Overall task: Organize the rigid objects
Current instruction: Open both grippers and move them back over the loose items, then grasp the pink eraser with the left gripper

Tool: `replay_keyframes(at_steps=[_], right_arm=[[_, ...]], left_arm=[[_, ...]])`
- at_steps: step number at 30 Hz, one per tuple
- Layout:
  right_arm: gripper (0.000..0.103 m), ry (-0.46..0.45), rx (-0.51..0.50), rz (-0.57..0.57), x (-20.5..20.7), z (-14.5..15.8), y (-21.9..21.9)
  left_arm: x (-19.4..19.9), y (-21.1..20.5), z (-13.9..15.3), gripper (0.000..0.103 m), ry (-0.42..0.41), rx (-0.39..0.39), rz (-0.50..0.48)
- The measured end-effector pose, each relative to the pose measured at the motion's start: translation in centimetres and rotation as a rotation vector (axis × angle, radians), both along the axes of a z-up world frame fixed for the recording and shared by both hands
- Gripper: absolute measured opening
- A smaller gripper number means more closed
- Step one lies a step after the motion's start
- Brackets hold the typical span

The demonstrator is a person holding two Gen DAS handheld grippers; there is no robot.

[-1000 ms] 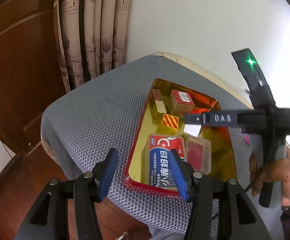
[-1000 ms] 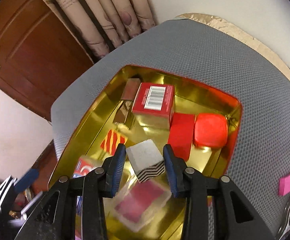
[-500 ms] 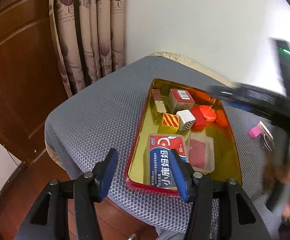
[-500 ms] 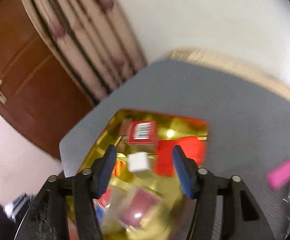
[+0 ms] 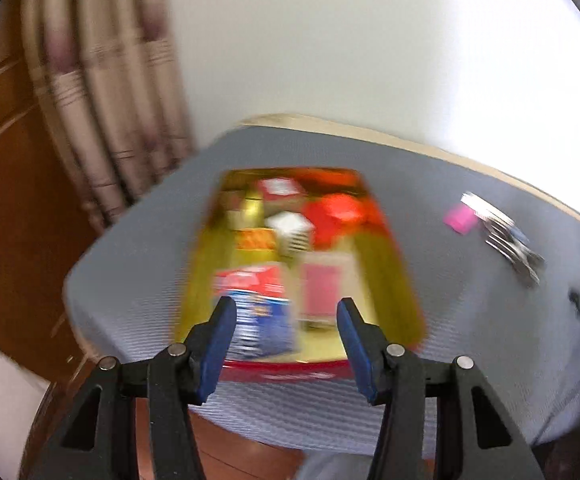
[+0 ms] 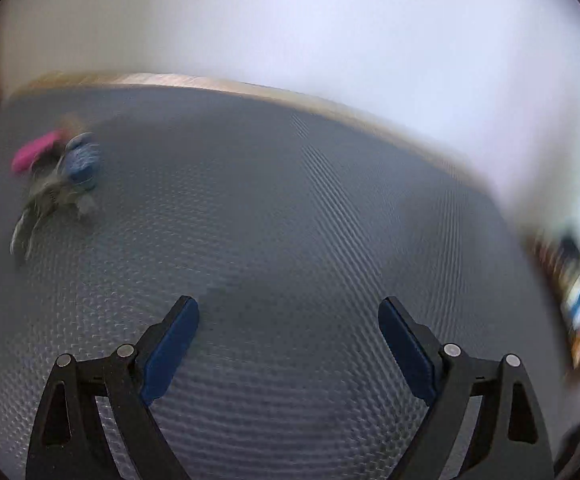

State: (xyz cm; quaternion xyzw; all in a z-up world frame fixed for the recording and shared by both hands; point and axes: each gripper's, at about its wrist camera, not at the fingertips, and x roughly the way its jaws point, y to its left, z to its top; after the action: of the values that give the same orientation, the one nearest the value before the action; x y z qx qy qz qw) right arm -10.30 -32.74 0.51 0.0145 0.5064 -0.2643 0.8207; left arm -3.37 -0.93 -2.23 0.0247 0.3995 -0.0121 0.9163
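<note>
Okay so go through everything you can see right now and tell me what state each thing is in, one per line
left gripper: open, empty, fingers over the tray's near end
right gripper: open wide, empty, over bare grey mat
gold tray: on the mat, holding several items
white block: in the tray, not gripped
toothpaste box: lying flat in the tray
pink item: on the mat, outside the tray
keys: on the mat beside the pink item

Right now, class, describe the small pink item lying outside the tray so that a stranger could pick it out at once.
Start at the grey mesh mat and find the gold tray with a red rim holding boxes. Look to the tray's right, on bare mat: the pink block lies beside a bunch of keys. It is the only pink thing there, flat and matte, while the keys are metallic.
</note>
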Motion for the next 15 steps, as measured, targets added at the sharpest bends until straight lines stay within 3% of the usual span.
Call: replay_keyframes(at_steps=[2,4,11,15], right_arm=[[0.1,-0.083,0.135,-0.091,-1.1,0.5,-2.6],[0.1,-0.072,0.19,-0.123,-1.1,0.0,-3.6],[0.1,-0.083,0.181,0.004,-0.5,-0.1,-1.3],[0.1,-0.117,0.2,0.011,-1.5,0.2,-1.4]], left_arm=[[0.1,-2.5,0.1,0.053,0.018,0.008,-0.1],[0.4,-5.1,0.5,0.053,0.026,0.016,-0.205],[6.8,-13.1,2.2,0.056,0.091,0.037,-0.485],[11.1,-16.6,1.6,0.056,0.132,0.129,-0.608]])
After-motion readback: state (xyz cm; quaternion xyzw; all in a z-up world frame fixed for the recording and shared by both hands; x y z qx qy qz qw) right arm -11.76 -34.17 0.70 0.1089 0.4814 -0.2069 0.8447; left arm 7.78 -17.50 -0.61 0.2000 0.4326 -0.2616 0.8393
